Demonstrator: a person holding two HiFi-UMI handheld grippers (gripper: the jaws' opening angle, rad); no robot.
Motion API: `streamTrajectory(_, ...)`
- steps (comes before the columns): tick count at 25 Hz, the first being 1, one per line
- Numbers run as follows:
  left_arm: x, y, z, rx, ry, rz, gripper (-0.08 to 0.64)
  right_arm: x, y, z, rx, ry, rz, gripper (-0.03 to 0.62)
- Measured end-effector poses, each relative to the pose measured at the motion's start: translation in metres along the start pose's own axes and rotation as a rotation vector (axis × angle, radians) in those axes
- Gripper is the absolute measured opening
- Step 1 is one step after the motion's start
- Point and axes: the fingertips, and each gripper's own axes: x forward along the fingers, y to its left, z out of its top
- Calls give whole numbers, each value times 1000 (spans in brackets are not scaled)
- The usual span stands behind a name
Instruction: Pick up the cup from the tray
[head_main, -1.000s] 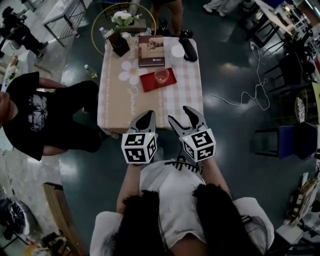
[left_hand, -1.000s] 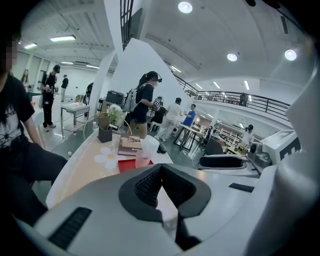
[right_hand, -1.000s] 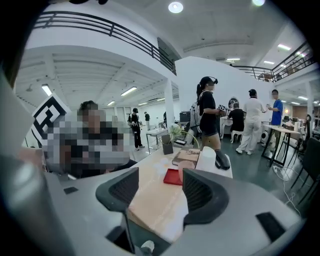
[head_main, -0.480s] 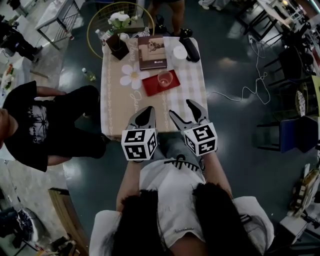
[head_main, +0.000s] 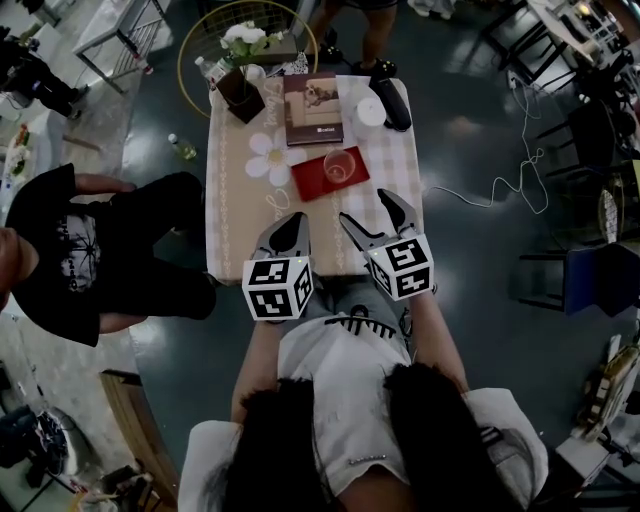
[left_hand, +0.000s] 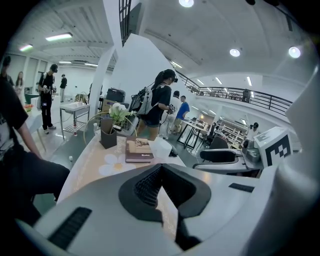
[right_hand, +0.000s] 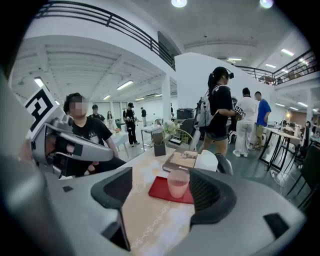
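Note:
A translucent pinkish cup (head_main: 340, 165) stands upright on a red tray (head_main: 318, 181) in the middle of the small cloth-covered table (head_main: 240, 220). In the right gripper view the cup (right_hand: 178, 183) and tray (right_hand: 161, 191) lie ahead, framed between the jaws but well beyond them. My right gripper (head_main: 367, 209) hovers over the table's near edge, open and holding nothing; its jaws have just been opening. My left gripper (head_main: 286, 232) sits beside it at the near edge, shut and holding nothing, as the left gripper (left_hand: 161, 169) view confirms.
Behind the tray lie a book (head_main: 312, 108), a white round lid (head_main: 371, 112) and a black object (head_main: 392, 98). A dark vase with flowers (head_main: 240, 92) stands at the far left corner. A person in black (head_main: 75, 250) sits left of the table. People stand beyond it.
Both grippers have moved forward over the table's near edge, closer to the tray. The right jaws stand wider apart than before.

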Motion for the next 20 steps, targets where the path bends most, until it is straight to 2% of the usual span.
streamTrajectory(13, 58, 24, 23, -31, 40, 37, 6, 76, -42, -1, 2, 93, 32, 383)
streamTrajectory(20, 87, 35, 25, -47, 74, 62, 8, 119, -49, -14, -68, 179, 71, 397)
